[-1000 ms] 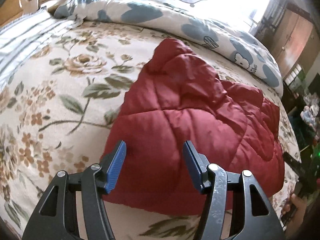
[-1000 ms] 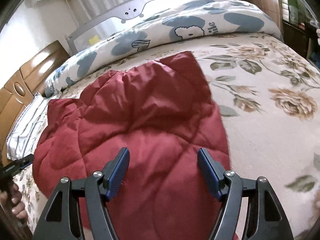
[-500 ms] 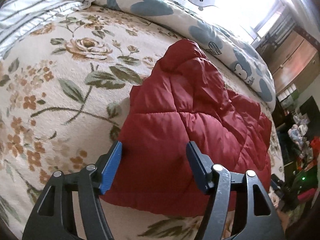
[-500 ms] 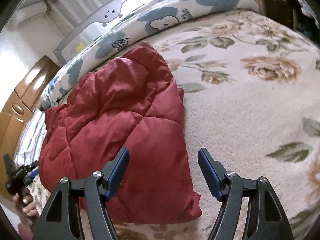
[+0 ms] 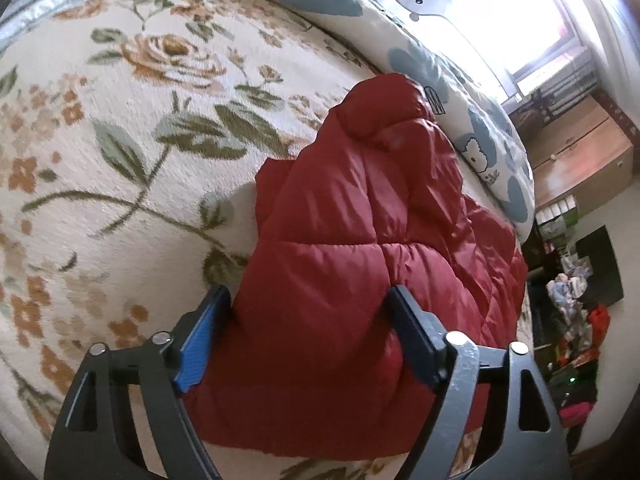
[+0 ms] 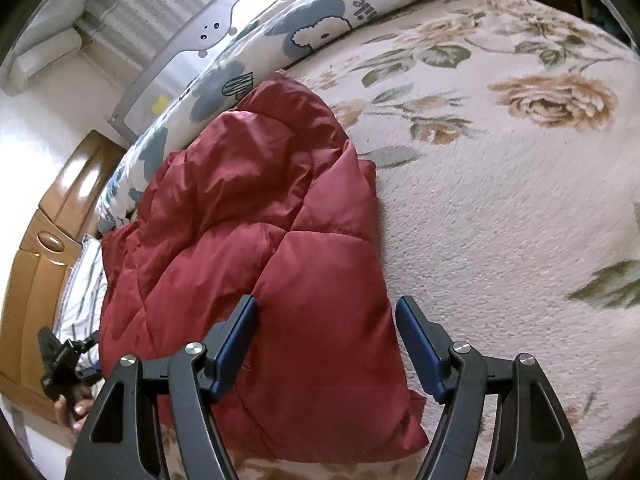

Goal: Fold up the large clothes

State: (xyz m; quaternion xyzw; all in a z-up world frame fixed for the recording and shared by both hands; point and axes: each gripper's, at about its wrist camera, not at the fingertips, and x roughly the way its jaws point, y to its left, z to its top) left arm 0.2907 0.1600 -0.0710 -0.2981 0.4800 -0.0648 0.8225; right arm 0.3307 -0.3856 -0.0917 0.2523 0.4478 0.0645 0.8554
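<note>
A folded, quilted red puffer jacket (image 5: 372,264) lies on a floral-blanketed bed (image 5: 120,184) as the left gripper (image 5: 308,334), jaws opening, and wide-jawed right gripper (image 6: 326,344) straddle its near corners.

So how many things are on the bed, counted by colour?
Red: 1, the puffy jacket
Cream with roses: 1, the flowered blanket under it
White with blue patches: 1, the cartoon quilt along the far side
White with stripes: 1, the striped bedding by the wooden headboard
Total: 4
</note>
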